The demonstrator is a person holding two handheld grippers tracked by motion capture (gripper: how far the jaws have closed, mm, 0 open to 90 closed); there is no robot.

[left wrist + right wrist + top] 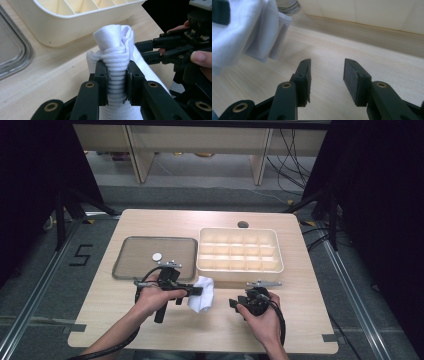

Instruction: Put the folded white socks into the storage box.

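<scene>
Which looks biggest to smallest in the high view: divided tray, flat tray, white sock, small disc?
1. Divided tray and flat tray: footprints look alike, no clear ranking.
2. White sock.
3. Small disc, smallest.

Both forearms come in from the near edge in the high view. The left hand (155, 295) wraps the left gripper (196, 291) and holds it level, pointing right toward the other hand. In the left gripper view its two black jaws stand close together, pads pressed against the ribbed white sock (117, 75) pinched between them. The right hand (262, 314) grasps the right gripper (233, 303) low on the near right, pointing left toward the other gripper. In the right gripper view its jaws stand apart, a clear gap between the pads (305, 75) and nothing between them
</scene>
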